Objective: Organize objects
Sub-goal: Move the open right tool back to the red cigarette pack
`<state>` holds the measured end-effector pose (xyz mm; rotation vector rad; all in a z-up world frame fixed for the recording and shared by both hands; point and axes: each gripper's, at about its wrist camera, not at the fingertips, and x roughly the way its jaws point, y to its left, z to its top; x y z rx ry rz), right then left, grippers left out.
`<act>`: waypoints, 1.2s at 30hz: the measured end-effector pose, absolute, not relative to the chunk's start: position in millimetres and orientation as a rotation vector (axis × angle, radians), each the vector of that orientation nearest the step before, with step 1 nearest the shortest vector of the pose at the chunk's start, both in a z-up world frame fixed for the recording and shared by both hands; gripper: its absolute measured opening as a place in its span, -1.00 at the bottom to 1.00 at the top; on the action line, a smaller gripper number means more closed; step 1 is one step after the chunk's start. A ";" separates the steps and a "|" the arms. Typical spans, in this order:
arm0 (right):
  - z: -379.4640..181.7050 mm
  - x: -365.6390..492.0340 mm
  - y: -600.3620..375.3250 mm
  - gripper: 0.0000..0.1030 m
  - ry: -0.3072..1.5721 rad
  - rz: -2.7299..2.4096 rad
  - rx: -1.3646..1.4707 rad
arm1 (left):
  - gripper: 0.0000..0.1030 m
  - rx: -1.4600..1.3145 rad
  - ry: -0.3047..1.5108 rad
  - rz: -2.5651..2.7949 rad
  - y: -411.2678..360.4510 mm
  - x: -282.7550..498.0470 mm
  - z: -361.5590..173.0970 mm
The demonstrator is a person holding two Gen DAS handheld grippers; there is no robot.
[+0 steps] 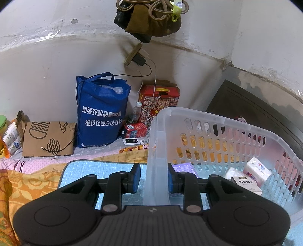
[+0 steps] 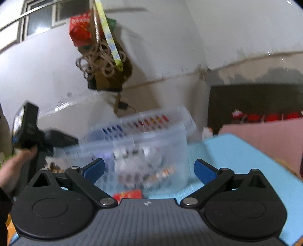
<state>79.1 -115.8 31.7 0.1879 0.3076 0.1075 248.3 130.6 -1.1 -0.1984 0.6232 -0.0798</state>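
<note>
A clear plastic basket (image 1: 217,121) with slotted walls sits tilted over a light blue mat (image 1: 90,170). My left gripper (image 1: 154,177) is shut on the basket's rim, one blue pad on each side of the wall. Inside the basket lie a Kent cigarette box (image 1: 246,184), tissue packs (image 1: 257,169) and a purple box (image 1: 184,167). In the right wrist view the basket (image 2: 144,136) is blurred, and the left gripper (image 2: 28,128) holds its left end. My right gripper (image 2: 149,170) is open and empty in front of the basket. A red box (image 2: 128,195) lies just under it.
A blue tote bag (image 1: 102,111), a brown paper bag (image 1: 49,140), a red carton (image 1: 159,100), a water bottle (image 1: 135,112), a small red box (image 1: 135,130) and a white device (image 1: 131,141) stand along the wall. A bundle of rope and bags (image 1: 151,17) hangs above. A dark headboard (image 1: 255,107) is at the right.
</note>
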 end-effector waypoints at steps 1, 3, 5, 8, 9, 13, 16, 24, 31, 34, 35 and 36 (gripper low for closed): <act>25.4 80.0 -115.9 1.00 0.332 0.104 0.187 | -0.36 -0.197 0.623 -0.080 130.2 247.8 -1.1; 14.0 81.3 -114.0 1.00 0.371 0.100 0.169 | -0.36 -0.198 0.623 -0.080 130.2 247.9 -1.1; 3.5 85.0 -110.4 1.00 0.408 0.091 0.144 | -0.36 -0.198 0.623 -0.079 130.3 247.9 -1.1; -8.0 91.8 -105.6 1.00 0.484 0.089 0.127 | -0.36 -0.199 0.623 -0.079 130.2 247.8 -1.2; -12.0 89.9 -106.1 1.00 0.499 0.093 0.127 | -0.36 -0.198 0.623 -0.080 130.1 247.9 -1.1; -16.2 93.1 -101.7 1.00 0.540 0.105 0.120 | -0.36 -0.197 0.622 -0.079 130.1 247.5 -1.5; -17.7 93.5 -94.5 1.00 0.559 0.097 0.077 | -0.36 -0.197 0.622 -0.082 129.8 247.6 -1.4; -22.6 89.8 -75.4 1.00 0.575 0.073 -0.012 | -0.36 -0.215 0.621 -0.101 131.2 247.7 -2.8; -19.4 98.8 -67.2 1.00 0.611 0.055 -0.014 | -0.35 -0.219 0.621 -0.100 131.7 247.3 -3.7; -13.0 105.0 -65.6 1.00 0.638 0.107 0.019 | -0.35 -0.213 0.620 -0.101 130.5 246.2 -3.6; -11.9 106.7 -62.8 1.00 0.640 0.118 0.017 | -0.35 -0.211 0.619 -0.098 130.6 245.8 -3.5; -11.2 108.5 -59.3 1.00 0.640 0.122 0.001 | -0.35 -0.214 0.619 -0.099 131.0 246.1 -3.6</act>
